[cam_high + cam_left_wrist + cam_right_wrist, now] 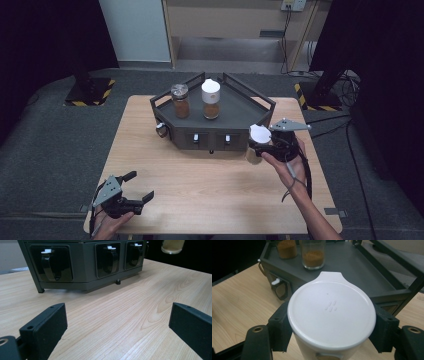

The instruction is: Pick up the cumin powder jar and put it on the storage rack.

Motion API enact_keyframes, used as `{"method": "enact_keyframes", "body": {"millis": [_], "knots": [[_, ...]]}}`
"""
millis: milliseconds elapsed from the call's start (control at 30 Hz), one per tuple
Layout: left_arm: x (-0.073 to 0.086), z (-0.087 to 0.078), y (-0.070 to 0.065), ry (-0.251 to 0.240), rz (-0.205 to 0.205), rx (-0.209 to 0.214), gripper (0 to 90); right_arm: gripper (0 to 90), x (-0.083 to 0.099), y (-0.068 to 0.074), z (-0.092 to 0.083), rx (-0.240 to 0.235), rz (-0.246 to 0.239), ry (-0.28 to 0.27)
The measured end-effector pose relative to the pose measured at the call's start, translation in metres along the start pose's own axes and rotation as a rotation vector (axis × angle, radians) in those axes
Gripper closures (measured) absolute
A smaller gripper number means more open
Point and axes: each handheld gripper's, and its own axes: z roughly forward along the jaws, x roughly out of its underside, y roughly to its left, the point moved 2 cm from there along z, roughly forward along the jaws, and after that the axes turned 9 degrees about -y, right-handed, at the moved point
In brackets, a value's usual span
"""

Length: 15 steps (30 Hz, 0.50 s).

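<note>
My right gripper (257, 145) is shut on a jar with a white lid (259, 134), held just above the table beside the right front of the dark grey rack (240, 107). In the right gripper view the white-lidded jar (331, 315) sits between both black jaws, and its bottom (172, 246) hangs in the left gripper view. Two spice jars stand on the rack: a clear-lidded one (180, 101) and a white-lidded one (211, 99). My left gripper (136, 186) rests open near the table's front left corner, with nothing between its jaws (117, 322).
The wooden table (200, 185) has bare surface between both grippers. The rack's front face carries several clip holders (109, 258) with white tabs. A raised rail (402, 257) borders the rack's top. Grey floor mats and dark stands surround the table.
</note>
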Motion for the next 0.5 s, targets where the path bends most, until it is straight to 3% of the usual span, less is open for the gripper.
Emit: {"method": "enact_keyframes", "body": {"millis": [500], "knots": [[0.000, 0.000, 0.000, -0.001, -0.002, -0.001, 0.5, 30.7, -0.060, -0.003, 0.013, 0.026, 0.002, -0.007]]}}
